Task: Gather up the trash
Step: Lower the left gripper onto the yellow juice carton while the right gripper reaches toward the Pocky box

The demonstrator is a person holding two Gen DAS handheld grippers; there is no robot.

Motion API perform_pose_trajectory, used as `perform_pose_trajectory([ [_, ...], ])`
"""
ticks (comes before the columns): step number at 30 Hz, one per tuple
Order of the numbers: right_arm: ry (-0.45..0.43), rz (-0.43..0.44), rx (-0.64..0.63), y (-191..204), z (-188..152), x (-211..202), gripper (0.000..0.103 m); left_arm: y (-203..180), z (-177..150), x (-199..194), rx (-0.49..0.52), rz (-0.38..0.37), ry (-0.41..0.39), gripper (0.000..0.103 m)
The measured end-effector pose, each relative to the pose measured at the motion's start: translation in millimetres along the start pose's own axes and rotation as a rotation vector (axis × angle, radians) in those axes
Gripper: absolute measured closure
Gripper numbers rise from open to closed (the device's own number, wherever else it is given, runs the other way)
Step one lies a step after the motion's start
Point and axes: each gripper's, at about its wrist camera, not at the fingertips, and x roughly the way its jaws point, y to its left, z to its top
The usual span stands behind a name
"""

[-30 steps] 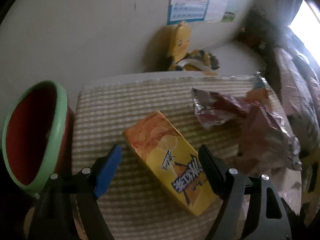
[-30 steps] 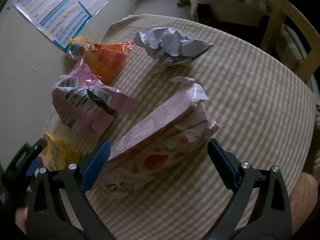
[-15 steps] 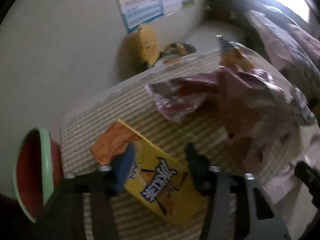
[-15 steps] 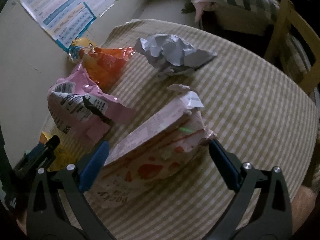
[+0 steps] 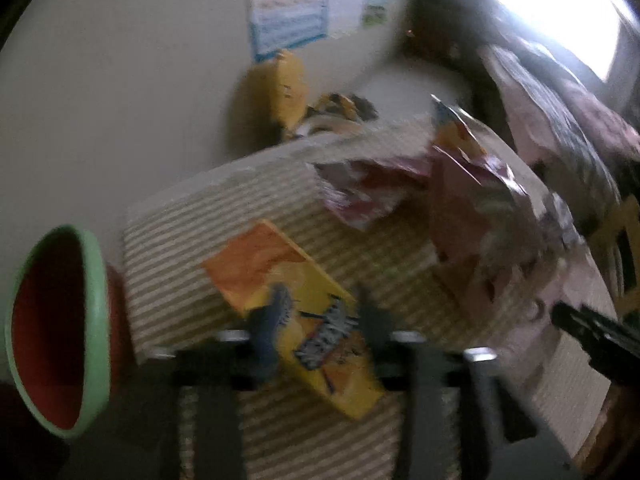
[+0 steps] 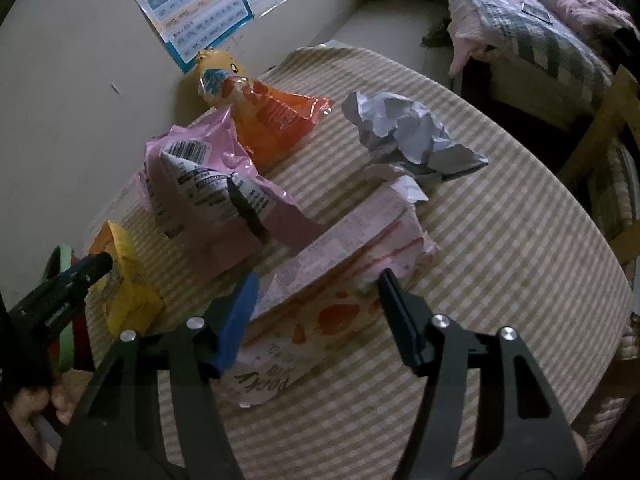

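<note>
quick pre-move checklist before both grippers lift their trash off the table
1. Pink Pocky box sits between the closing right gripper jaws: ok.
2. Right pads firmly pressing on it: cannot tell.
3. Yellow box between the left gripper jaws, which are opening: ok.
4. Left grip secure: cannot tell, view blurred.
5. Green-rimmed bin beside the table, mouth unobstructed: ok.
6. Crumpled paper and pink wrapper outside both jaws: ok.

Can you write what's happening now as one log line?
left gripper: opening, yellow cardboard snack box between jaws | right gripper: closing, pink cardboard Pocky box between jaws
</note>
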Motion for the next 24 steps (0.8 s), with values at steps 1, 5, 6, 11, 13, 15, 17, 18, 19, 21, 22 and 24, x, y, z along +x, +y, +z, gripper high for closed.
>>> perform_pose_trajectory([
  [1, -0.001, 0.001, 0.016, -3, 0, -3, 0.037, 5, 1, 1, -0.024, 0.008, -0.005, 0.049],
  [5, -0.007, 0.013, 0.085, -12, -3, -12, 0.02, 14, 0, 9, -0.082, 0.03, 0.023, 0.044],
  [6, -0.004, 0.021, 0.102, -15, -3, -12, 0.019, 16, 0, 10, -0.092, 0.036, 0.026, 0.043],
  [11, 0.026, 0.044, 0.189, -26, -8, -9, 0.015, 27, -4, 22, -0.197, 0.016, 0.068, 0.033],
  [13, 0.035, 0.046, 0.199, -28, -10, -7, 0.015, 29, -2, 27, -0.247, -0.009, 0.077, 0.032],
  [15, 0.042, 0.047, 0.21, -28, -13, -6, 0.015, 27, 5, 33, -0.291, -0.024, 0.089, 0.03],
  [17, 0.051, 0.051, 0.218, -27, -15, -5, 0.015, 22, 9, 39, -0.31, -0.006, 0.099, 0.026],
  [18, 0.052, 0.051, 0.217, -27, -16, -5, 0.015, 17, 12, 42, -0.307, 0.014, 0.104, 0.025],
  [19, 0.052, 0.051, 0.216, -26, -16, -5, 0.014, 13, 15, 46, -0.298, 0.032, 0.11, 0.025],
  [21, 0.053, 0.051, 0.216, -27, -15, -5, 0.013, 7, 18, 50, -0.273, 0.065, 0.121, 0.026],
  [22, 0.053, 0.05, 0.218, -27, -15, -5, 0.012, 5, 18, 51, -0.265, 0.074, 0.121, 0.026],
  [24, 0.056, 0.044, 0.225, -28, -16, -4, 0.011, 5, 15, 49, -0.252, 0.088, 0.114, 0.035],
])
